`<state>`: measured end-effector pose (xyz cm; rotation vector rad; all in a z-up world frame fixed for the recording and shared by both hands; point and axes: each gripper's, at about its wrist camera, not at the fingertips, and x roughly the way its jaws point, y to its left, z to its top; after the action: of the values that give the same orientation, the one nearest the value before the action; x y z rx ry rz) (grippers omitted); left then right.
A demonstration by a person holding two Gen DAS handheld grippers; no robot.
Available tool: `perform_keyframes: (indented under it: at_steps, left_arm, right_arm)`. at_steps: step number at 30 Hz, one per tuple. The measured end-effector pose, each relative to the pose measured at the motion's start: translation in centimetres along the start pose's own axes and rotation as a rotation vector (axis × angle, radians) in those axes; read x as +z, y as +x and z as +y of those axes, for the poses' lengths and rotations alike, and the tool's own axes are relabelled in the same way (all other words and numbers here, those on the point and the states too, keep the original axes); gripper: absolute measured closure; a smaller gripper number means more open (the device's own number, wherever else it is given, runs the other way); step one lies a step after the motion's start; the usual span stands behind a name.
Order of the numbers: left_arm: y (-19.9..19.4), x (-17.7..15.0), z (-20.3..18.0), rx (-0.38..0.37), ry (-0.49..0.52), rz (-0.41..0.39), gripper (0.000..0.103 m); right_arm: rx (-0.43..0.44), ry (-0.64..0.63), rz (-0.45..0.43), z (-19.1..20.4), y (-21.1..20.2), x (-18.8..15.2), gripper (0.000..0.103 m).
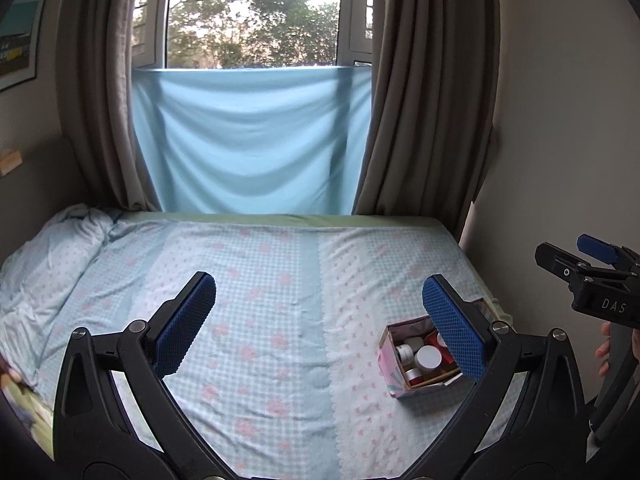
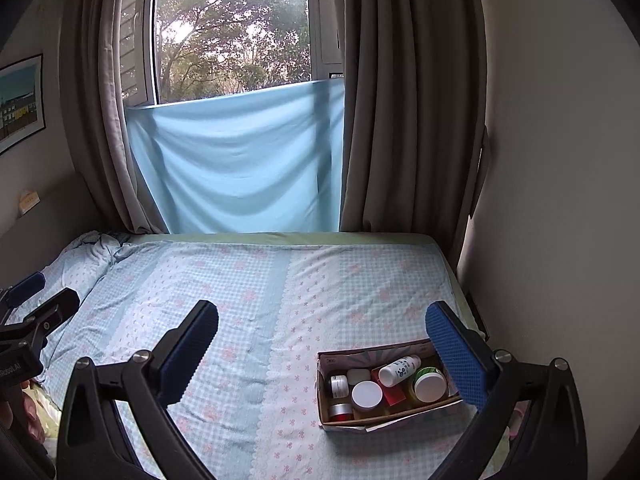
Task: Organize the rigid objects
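Right wrist view: the right gripper (image 2: 322, 328) is seen with jaws spread wide, nothing held. A patterned cardboard box (image 2: 404, 420) rests on the bed sheet (image 2: 260, 280) at lower right, holding jars and a white bottle (image 2: 398, 370) lying tilted. Left wrist view: the left gripper (image 1: 320, 302) is likewise wide open and empty. Curtains (image 2: 404, 120) are recorded beyond.

My rig: left hand-held gripper (image 1: 318, 320) and right hand-held gripper (image 2: 322, 350), black curved arms, silver pivot screws (image 1: 137, 325), blue dimpled pads (image 1: 454, 326); white "DAS" lettering (image 1: 613, 305) beside the screws.
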<state>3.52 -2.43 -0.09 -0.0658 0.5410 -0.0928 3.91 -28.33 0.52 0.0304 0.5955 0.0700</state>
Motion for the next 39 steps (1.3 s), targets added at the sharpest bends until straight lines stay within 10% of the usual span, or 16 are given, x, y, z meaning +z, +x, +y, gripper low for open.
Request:
perform_keyframes:
  at_steps: [39]
  left_arm:
    - [-0.09, 0.51, 0.58, 0.001, 0.001, -0.032, 0.0]
  right_arm:
    - [0.007, 0.008, -0.001, 0.08, 0.34, 0.69, 0.0]
